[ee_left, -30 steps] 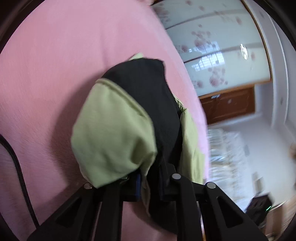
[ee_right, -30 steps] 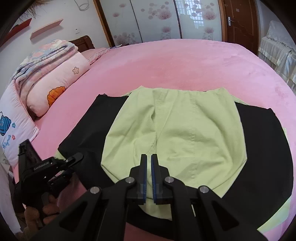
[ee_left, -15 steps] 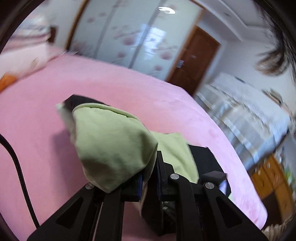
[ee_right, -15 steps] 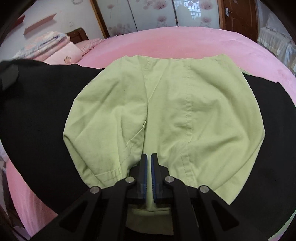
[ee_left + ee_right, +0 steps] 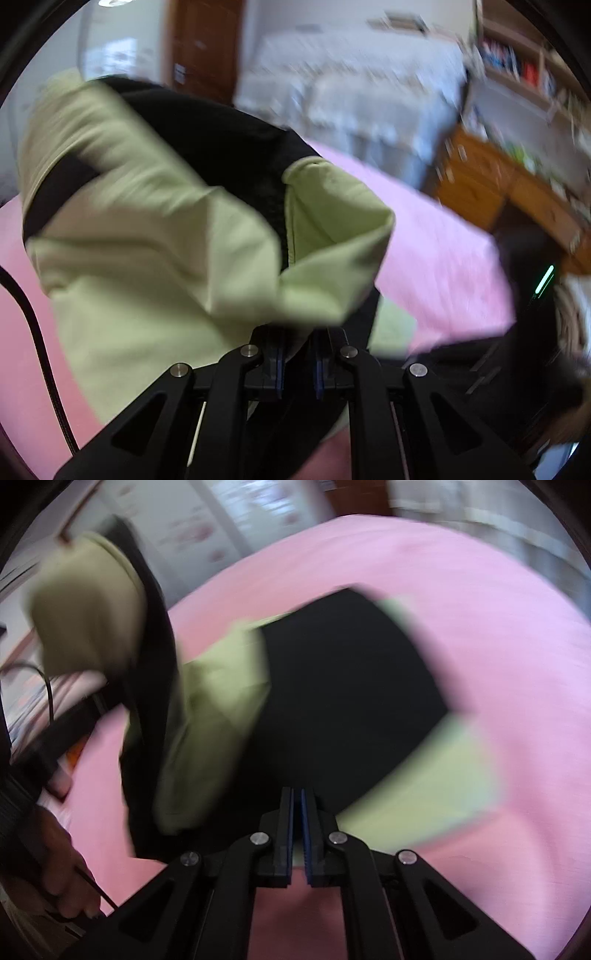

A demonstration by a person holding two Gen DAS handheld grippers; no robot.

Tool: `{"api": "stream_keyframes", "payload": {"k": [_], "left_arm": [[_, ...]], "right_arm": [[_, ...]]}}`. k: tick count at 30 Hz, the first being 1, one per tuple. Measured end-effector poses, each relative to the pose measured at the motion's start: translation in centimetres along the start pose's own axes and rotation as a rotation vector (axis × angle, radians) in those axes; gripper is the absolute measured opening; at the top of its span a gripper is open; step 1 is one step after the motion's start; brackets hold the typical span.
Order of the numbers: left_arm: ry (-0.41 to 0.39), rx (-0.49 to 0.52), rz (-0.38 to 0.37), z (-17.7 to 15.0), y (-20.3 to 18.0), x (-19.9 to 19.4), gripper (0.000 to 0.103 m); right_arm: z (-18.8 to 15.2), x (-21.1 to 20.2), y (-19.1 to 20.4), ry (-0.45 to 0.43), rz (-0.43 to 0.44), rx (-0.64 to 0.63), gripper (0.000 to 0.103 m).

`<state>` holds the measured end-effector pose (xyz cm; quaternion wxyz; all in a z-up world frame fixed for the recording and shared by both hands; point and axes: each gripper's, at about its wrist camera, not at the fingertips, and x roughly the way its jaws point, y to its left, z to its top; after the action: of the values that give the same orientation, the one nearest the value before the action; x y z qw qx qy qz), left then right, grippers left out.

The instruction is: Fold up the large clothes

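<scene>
Pinched between the pads of the left gripper (image 5: pixel 297 363) is a bunch of the garment (image 5: pixel 155 236), a large piece of pale green cloth with black panels. From that pinch the cloth rises and spreads toward the upper left of the left wrist view, lifted off the bed (image 5: pixel 443 258) and hiding much of it. A black cable (image 5: pixel 40 332) curves down the left edge of that view.

Right gripper (image 5: pixel 297 834): its blue-lined fingers (image 5: pixel 290 834) are pressed almost together, and the narrow slit between them looks empty. It hangs just over the near edge of the garment's lower part, where black cloth (image 5: pixel 343 701) and a green corner (image 5: pixel 436 786) lie flat on the pink bed cover. To the left in this view, the raised part of the garment (image 5: pixel 88 605) stands up off the bed, and below it a hand (image 5: pixel 62 878) grips a black handle at the frame's lower left.

Beyond the bed, the left wrist view shows a brown door (image 5: pixel 207 48), white-draped furniture (image 5: pixel 362 92) and a wooden desk with shelves (image 5: pixel 517 177), all blurred. A small green light (image 5: pixel 545 280) glows on something dark at the right. No brand, label or writing can be read anywhere; both views are too smeared.
</scene>
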<state>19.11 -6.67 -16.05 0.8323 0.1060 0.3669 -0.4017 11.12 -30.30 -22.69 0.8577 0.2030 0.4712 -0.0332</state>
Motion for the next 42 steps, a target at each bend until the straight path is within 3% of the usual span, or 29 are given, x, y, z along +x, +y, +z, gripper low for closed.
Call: {"api": "stream_keyframes", "payload": {"k": [4,8,10,11,15,18,21,24,28,31,34,35,37,38,42], "left_arm": [[0.165,0.027,-0.030,-1.7,-1.7,4.8,0.009],[0.191,0.055,-0.030,-2.1,-2.5,4.3,0.015],[0.196,0.046,-0.071,-1.9,-2.7,3.1,0.028],[0.193,0.035,-0.090,-2.2,-2.6,2.2,0.029],[0.200,-0.022,-0.181,-2.2,-2.4,-1.9,0.029],[0.197,-0.061,-0.151,-1.9,-2.0,-4.1,0.030],[0.186,-0.166,-0.070,-2.7,0.6,-6.3,0.030],[0.182,-0.380,-0.031,-4.0,5.8,-7.9,0.030],[0.198,-0.592,-0.007,-6.8,11.4,-8.3,0.031],[0.193,-0.693,-0.020,-8.9,14.6,-8.5,0.031],[0.205,-0.774,-0.081,-10.3,15.9,-7.7,0.031],[0.206,-0.786,-0.087,-10.6,16.1,-7.2,0.031],[0.207,-0.773,-0.074,-10.8,16.2,-6.8,0.031],[0.210,-0.762,-0.070,-10.8,16.1,-6.9,0.031],[0.221,-0.710,-0.043,-10.1,15.8,-6.8,0.032]], "right_arm": [[-0.4,-1.6,-4.2,-0.006,-0.116,0.068,0.004],[-0.2,-2.3,-5.2,-0.013,-0.127,0.090,0.004],[0.2,-2.6,-4.7,-0.029,-0.119,0.080,0.005],[0.4,-2.8,-4.5,-0.034,-0.111,0.075,0.008],[2.3,-3.9,-3.6,-0.091,-0.049,0.061,0.046],[3.7,-3.9,-1.9,-0.106,-0.003,0.005,0.050],[5.2,-2.8,-0.1,-0.087,0.016,-0.085,0.055],[5.8,-2.2,2.1,-0.101,0.032,-0.220,0.055],[5.1,-1.3,4.4,-0.095,0.014,-0.465,0.055],[4.8,0.2,4.9,-0.057,-0.013,-0.598,0.055],[4.6,1.6,4.9,-0.008,-0.022,-0.711,0.055],[4.5,1.9,4.9,0.004,-0.022,-0.743,0.052],[4.4,2.8,4.8,0.065,-0.019,-0.785,0.018],[4.5,3.0,4.5,0.089,-0.014,-0.769,0.012],[5.9,0.1,3.3,0.068,0.050,-0.626,0.008]]}}
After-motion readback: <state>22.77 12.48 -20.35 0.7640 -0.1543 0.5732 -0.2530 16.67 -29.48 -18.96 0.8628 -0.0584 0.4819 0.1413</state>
